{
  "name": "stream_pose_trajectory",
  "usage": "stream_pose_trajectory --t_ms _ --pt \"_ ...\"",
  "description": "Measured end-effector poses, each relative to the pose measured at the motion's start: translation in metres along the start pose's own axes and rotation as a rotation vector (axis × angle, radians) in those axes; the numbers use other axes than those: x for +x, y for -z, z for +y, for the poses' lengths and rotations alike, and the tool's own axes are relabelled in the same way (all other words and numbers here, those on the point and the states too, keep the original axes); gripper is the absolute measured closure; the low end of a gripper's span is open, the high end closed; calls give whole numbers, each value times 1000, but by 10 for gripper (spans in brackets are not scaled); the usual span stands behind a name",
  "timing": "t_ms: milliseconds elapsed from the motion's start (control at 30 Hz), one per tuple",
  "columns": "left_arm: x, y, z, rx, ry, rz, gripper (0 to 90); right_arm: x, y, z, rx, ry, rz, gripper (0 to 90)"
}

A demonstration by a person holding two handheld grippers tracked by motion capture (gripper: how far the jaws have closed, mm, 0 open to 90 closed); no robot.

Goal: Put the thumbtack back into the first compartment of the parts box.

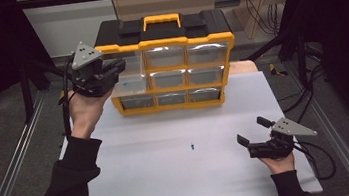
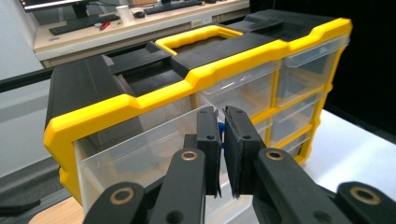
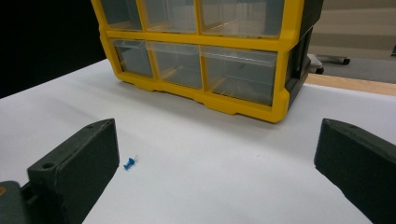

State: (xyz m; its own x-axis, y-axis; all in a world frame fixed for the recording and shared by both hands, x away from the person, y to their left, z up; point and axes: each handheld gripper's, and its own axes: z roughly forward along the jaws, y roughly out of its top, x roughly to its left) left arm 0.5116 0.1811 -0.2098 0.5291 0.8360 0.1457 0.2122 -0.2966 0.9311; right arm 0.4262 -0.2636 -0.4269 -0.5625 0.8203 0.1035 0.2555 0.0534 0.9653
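White table (image 1: 172, 179), left gripper (image 2: 222, 135) pinching blue pin (image 2: 220, 130), drawer (image 2: 140, 154) open

Behind your work stood a long desk (image 2: 140, 29) with a black keyboard (image 2: 84, 23) and 1 white cup (image 2: 124, 14); cables (image 1: 315, 88) trailed across the floor beside your white table (image 1: 172, 179).
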Motion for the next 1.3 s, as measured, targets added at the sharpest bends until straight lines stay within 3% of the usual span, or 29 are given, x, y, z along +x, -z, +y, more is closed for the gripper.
stream_pose_trajectory --t_ms 333,733,833,1033,1133,1300 --pt "15 -15 -8 52 23 43 837 0 0 0 1 -3 1 10" --pt "17 -26 -16 121 7 70 832 0 2 1 3 -5 2 10" --pt "17 -27 -16 130 -2 83 792 0 2 1 3 -9 1 10" --pt "15 -20 -14 93 5 82 684 0 2 2 -2 -19 -3 10" --pt "13 -11 -14 34 28 58 584 -1 2 1 -7 -9 0 10" --pt "6 5 -20 -23 30 -7 466 -1 2 1 -7 -9 -1 10"
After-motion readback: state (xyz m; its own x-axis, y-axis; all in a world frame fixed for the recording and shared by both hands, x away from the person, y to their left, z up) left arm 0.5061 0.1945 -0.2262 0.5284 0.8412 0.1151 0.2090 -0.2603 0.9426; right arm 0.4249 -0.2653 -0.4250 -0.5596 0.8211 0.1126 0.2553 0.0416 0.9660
